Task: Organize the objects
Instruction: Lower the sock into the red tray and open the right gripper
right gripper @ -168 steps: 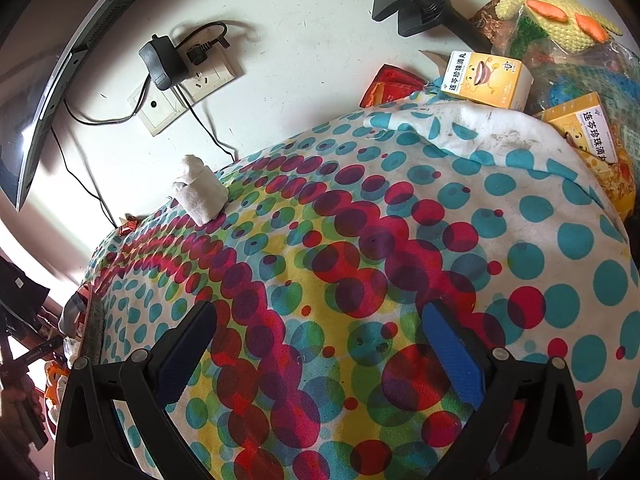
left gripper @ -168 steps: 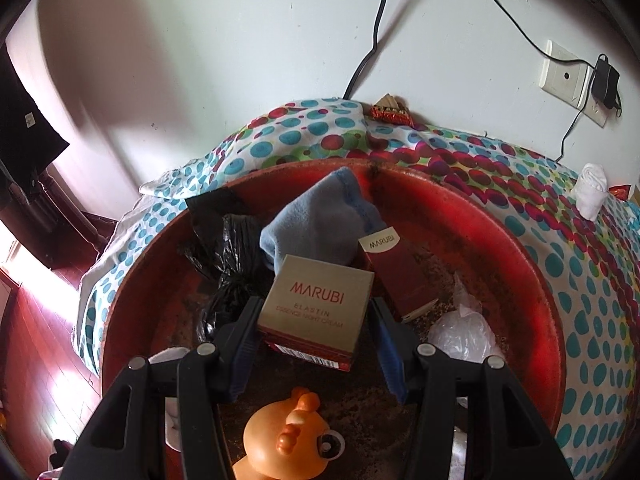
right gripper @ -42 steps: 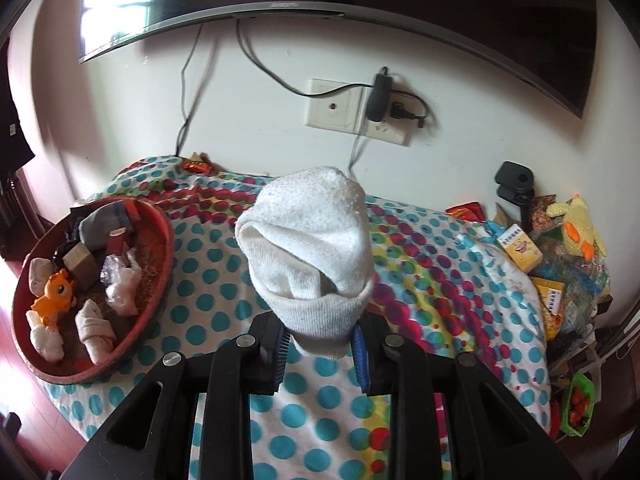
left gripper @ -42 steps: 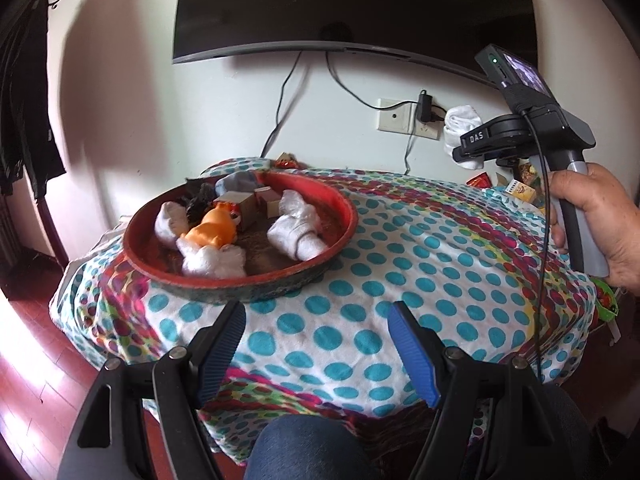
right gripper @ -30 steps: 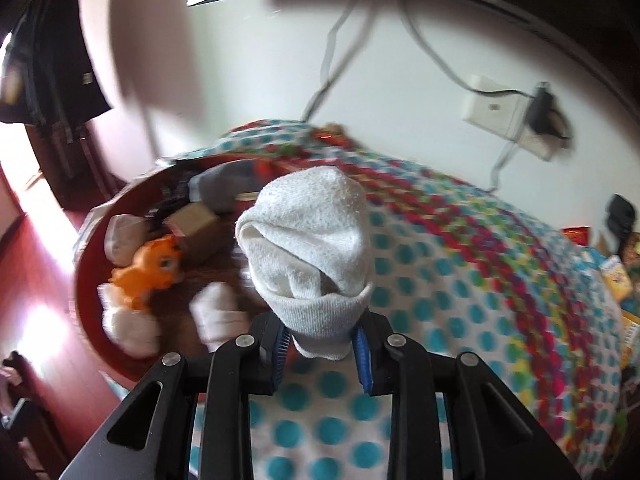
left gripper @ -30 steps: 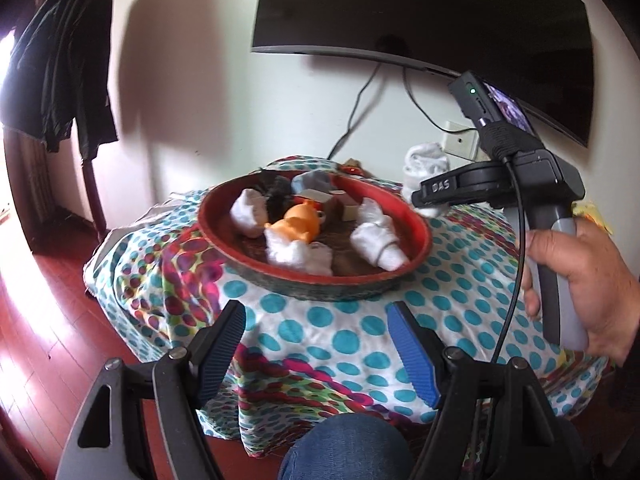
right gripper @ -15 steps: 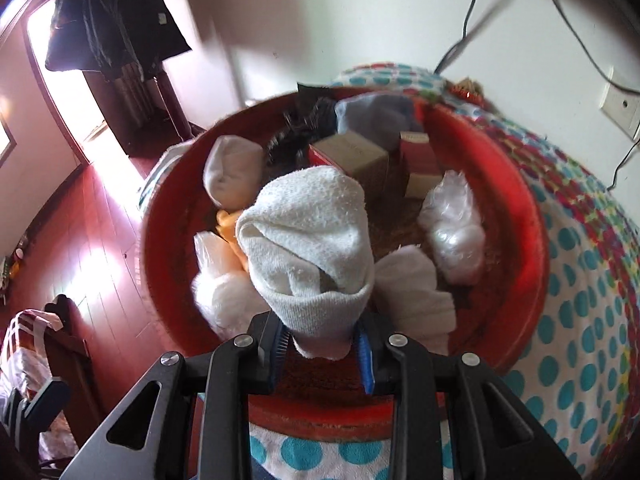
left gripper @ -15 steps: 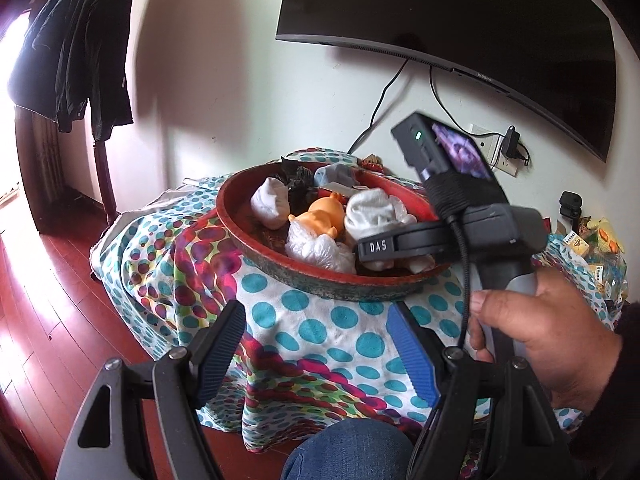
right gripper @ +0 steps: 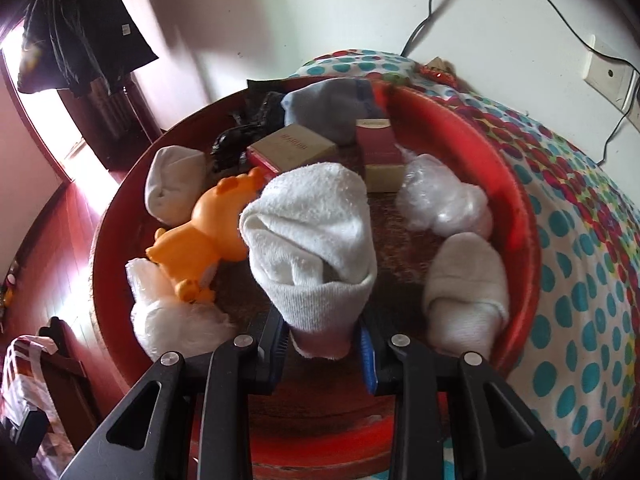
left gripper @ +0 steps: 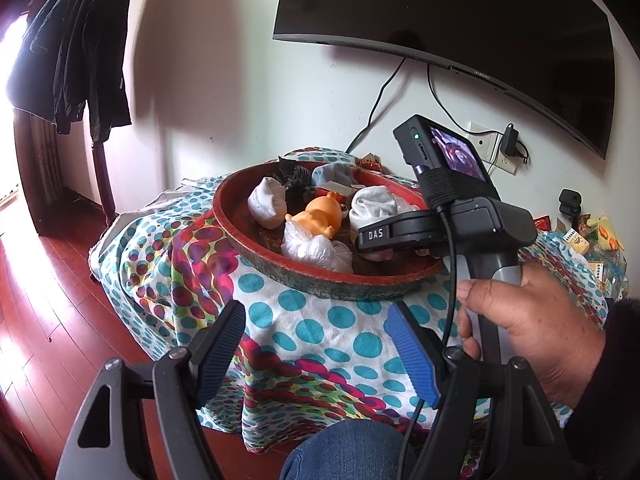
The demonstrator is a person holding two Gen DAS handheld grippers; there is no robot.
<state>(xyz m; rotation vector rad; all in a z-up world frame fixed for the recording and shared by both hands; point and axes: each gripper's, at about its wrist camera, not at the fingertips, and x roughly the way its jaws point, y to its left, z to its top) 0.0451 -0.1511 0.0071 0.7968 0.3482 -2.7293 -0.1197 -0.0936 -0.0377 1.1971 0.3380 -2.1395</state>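
Observation:
My right gripper (right gripper: 325,346) is shut on a rolled white sock (right gripper: 310,244) and holds it low over the middle of the round red tray (right gripper: 520,216). The same sock (left gripper: 374,206) and tray (left gripper: 320,276) show in the left wrist view, with the right gripper's body in front. In the tray lie an orange toy bear (right gripper: 200,240), other rolled socks (right gripper: 466,288), white plastic bundles (right gripper: 444,200), a tan box (right gripper: 296,148), a dark red box (right gripper: 378,148), a grey-blue sock (right gripper: 332,108) and a black bag (right gripper: 244,128). My left gripper (left gripper: 316,352) is open and empty, held back below the table's front edge.
The tray stands on a table under a dotted cloth (left gripper: 304,328). A wall TV (left gripper: 460,28), a socket with a charger (left gripper: 508,148) and cables are behind. Snack boxes and a yellow toy (left gripper: 596,240) lie at the table's right. A dark coat (left gripper: 76,52) hangs left.
My right gripper carried the white sock from the right of the table to over the tray and has lowered it further. My left gripper stayed back, open.

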